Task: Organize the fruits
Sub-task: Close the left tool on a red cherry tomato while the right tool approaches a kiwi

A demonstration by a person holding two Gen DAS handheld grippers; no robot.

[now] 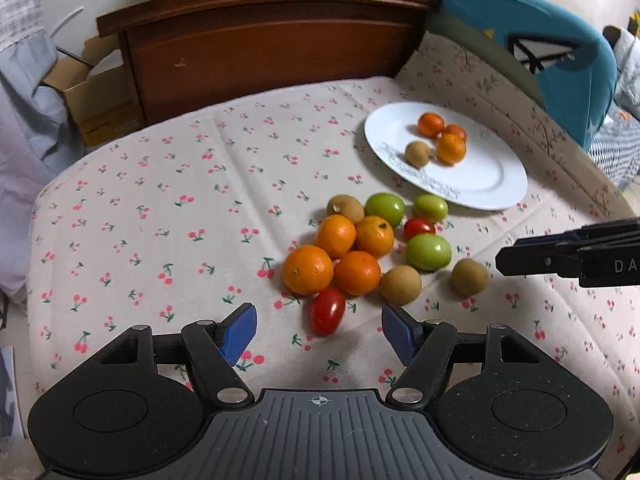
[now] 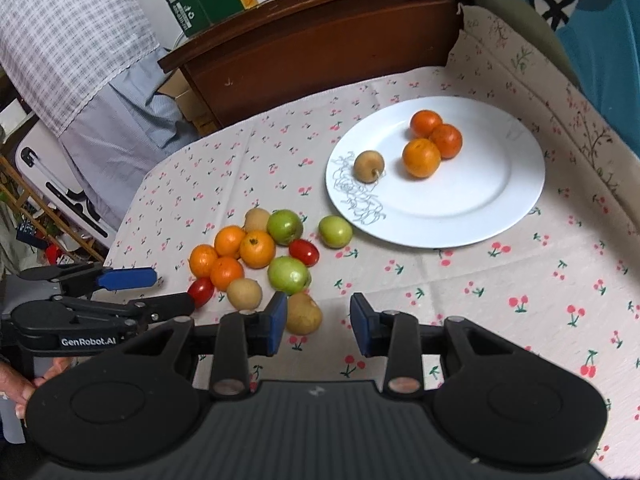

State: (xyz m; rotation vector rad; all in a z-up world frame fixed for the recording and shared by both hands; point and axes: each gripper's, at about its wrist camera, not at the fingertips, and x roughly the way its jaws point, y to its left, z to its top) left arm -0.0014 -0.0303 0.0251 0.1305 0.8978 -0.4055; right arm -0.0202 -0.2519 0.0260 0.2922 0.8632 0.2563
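A pile of oranges (image 1: 307,269), green fruits (image 1: 429,251), red tomatoes (image 1: 328,310) and brown round fruits (image 1: 400,285) lies on the cherry-print cloth. A white plate (image 1: 480,176) behind it holds three orange fruits (image 1: 451,148) and one brown fruit (image 1: 417,153). My left gripper (image 1: 319,332) is open and empty, just short of the near red tomato. My right gripper (image 2: 319,322) is open and empty, its left pad beside a brown fruit (image 2: 305,313). The plate (image 2: 480,208) and pile (image 2: 256,249) also show in the right wrist view.
A dark wooden headboard (image 1: 264,56) stands behind the cloth. A cardboard box (image 1: 100,96) sits at the back left. A teal cushion (image 1: 560,40) rises at the right. The left gripper (image 2: 160,292) shows in the right wrist view.
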